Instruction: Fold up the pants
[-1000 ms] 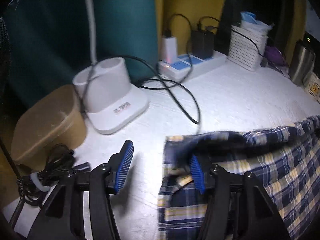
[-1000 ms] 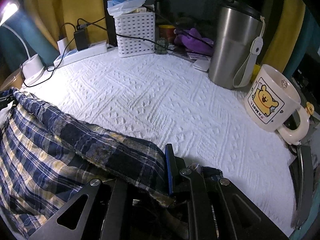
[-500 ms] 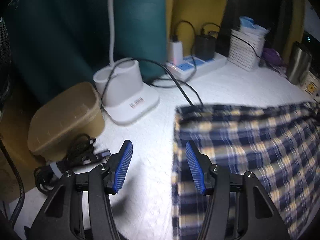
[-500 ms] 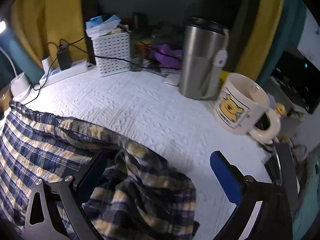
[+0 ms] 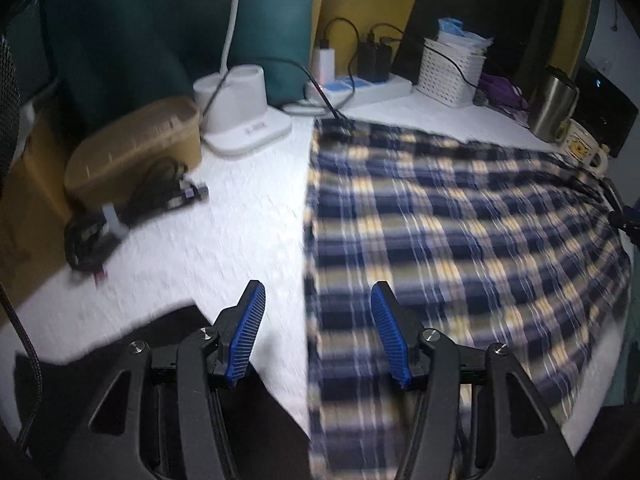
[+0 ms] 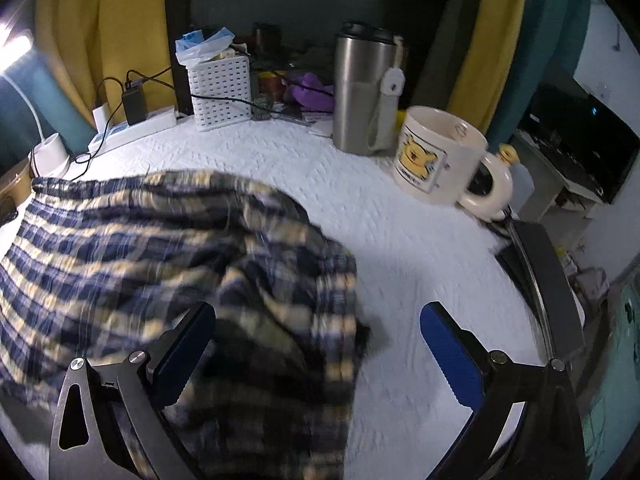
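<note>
Blue, navy and yellow plaid pants (image 5: 460, 232) lie spread on the white textured table cover (image 5: 224, 240). In the right wrist view the pants (image 6: 160, 248) are bunched and rumpled at their right end. My left gripper (image 5: 318, 336) is open and empty, above the pants' left edge near the table front. My right gripper (image 6: 316, 348) is wide open and empty, above the rumpled right end of the pants.
A white lamp base (image 5: 244, 120), a tan box (image 5: 132, 152) and bundled black cables (image 5: 132, 208) sit at the back left. A power strip (image 5: 356, 88), white basket (image 6: 220, 92), steel tumbler (image 6: 364, 92) and bear mug (image 6: 436, 156) line the back and right.
Both grippers let go of the pants and drew back toward the table front. The right gripper went from shut on the fabric to wide open. The pants now lie spread out flat.
</note>
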A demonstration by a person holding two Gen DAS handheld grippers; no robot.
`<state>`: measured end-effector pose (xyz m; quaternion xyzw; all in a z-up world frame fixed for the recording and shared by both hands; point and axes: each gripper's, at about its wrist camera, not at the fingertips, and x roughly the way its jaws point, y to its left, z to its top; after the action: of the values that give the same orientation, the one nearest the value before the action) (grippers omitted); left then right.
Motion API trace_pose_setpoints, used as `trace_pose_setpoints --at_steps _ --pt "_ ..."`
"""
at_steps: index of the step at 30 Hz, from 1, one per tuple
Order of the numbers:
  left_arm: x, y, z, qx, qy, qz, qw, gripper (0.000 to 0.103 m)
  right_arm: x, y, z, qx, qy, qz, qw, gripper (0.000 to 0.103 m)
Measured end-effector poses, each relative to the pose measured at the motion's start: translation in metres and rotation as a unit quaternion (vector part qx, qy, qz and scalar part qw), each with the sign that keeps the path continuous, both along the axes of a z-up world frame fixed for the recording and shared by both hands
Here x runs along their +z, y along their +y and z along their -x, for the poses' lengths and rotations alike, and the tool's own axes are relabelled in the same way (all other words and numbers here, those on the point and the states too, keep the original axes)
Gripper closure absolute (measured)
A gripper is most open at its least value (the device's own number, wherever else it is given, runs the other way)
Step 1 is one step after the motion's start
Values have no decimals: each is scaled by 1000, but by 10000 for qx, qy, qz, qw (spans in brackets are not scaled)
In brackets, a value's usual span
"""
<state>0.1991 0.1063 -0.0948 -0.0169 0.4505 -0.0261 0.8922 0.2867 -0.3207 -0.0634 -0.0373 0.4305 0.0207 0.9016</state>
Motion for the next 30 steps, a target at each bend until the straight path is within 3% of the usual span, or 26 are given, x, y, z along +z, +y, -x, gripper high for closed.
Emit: trace_pose_setpoints --at_steps 8,13,14,18,22,23,24,27,30 --pt "-15 -10 41 106 150 100 9998 48 -6 -25 34 -266 -36 -209 9994 0" --pt "-25 -18 51 79 206 -41 9997 50 -17 -41 50 -432 52 -812 9957 1" --pt "-25 -21 53 46 182 -79 9998 55 -19 -42 54 -413 61 -948 9946 3" --pt "-26 -31 61 -67 87 -234 9997 73 -27 -41 67 -363 101 -1383 9897 21" --pt "-25 -36 65 -125 -21 -266 9996 92 -31 -28 74 -176 95 -1615 9867 26" --pt "-24 -36 66 -113 -55 -262 9996 94 -31 -22 75 -102 58 -1580 9874 36" --pt "-23 -37 65 -94 -92 -269 9996 96 -32 -18 76 -39 43 -1543 9880 52" --pt "-18 -35 68 -46 -205 -283 9994 97 -33 -11 77 159 -100 -1327 9910 73" --pt "-9 -33 74 -18 -329 -286 9990 97 -22 -15 79 189 -318 -1100 9932 75"
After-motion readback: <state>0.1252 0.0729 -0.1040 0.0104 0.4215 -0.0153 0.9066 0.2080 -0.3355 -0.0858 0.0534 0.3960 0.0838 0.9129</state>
